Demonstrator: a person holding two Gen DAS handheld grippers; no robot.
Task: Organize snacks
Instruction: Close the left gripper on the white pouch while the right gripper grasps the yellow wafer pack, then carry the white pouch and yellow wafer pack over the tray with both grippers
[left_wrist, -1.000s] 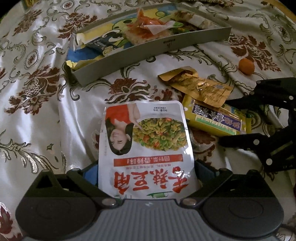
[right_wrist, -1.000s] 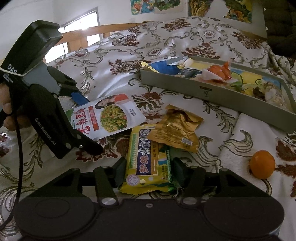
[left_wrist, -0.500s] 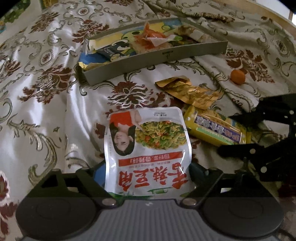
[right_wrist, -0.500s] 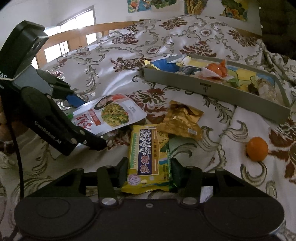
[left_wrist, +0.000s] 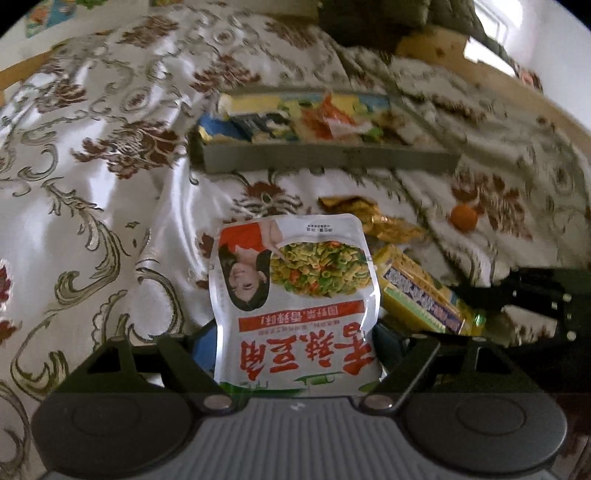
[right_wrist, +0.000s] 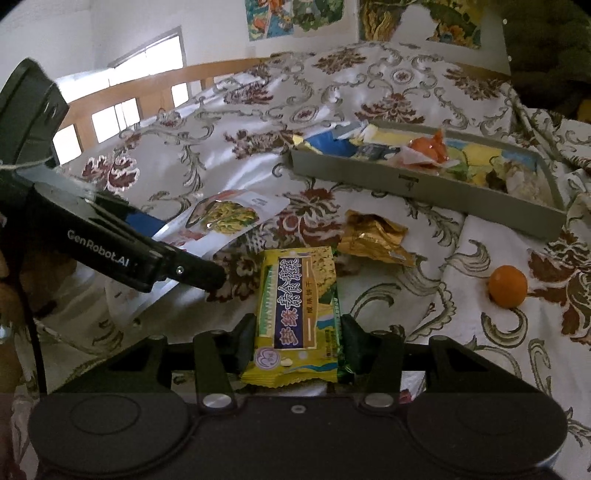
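Both grippers hold a snack: the left gripper (left_wrist: 295, 350), whose jaws have just been closing, clamps the white pouch (left_wrist: 295, 291) between its fingers, and the right gripper (right_wrist: 297, 339) is clamped on the yellow biscuit pack (right_wrist: 299, 302). Each packet juts forward from its fingers over the floral bedspread (right_wrist: 258, 110), short of the grey tray (right_wrist: 424, 188). Both tools tilt downward, the left just beside the right. A gold wrapper (right_wrist: 373, 236) and an orange (right_wrist: 508, 286) lie near the tray.
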